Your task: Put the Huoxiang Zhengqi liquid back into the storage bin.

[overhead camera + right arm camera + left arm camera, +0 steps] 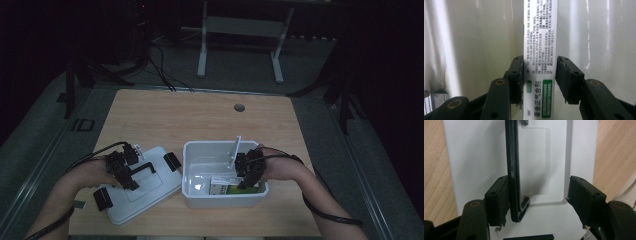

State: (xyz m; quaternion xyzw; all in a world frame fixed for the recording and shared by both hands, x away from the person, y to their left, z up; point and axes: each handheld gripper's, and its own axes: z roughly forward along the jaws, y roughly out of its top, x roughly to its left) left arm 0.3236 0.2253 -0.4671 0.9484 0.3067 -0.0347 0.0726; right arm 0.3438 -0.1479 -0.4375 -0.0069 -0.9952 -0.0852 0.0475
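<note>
A white lid (pixel 150 192) with a black handle (pixel 145 166) lies flat on the table at the left. My left gripper (pixel 131 176) is over it and open; in the left gripper view the handle (pixel 513 170) stands between the jaws of that gripper (pixel 537 180), against the left pad, with the lid (pixel 474 157) below. To the right is a white bin (pixel 186 172) holding a white and green box (pixel 222 187). My right gripper (pixel 245 183) reaches into the bin. In the right gripper view this gripper (pixel 540 60) is shut on the printed box (pixel 540 30).
Black latches (pixel 172 161) (pixel 101 198) sit at the lid's two ends. A thin white piece (pixel 235 150) sticks up inside the bin. The wooden table (pixel 200 115) has a round hole (pixel 239 107) near its far edge. White stand legs (pixel 202 50) are beyond the table.
</note>
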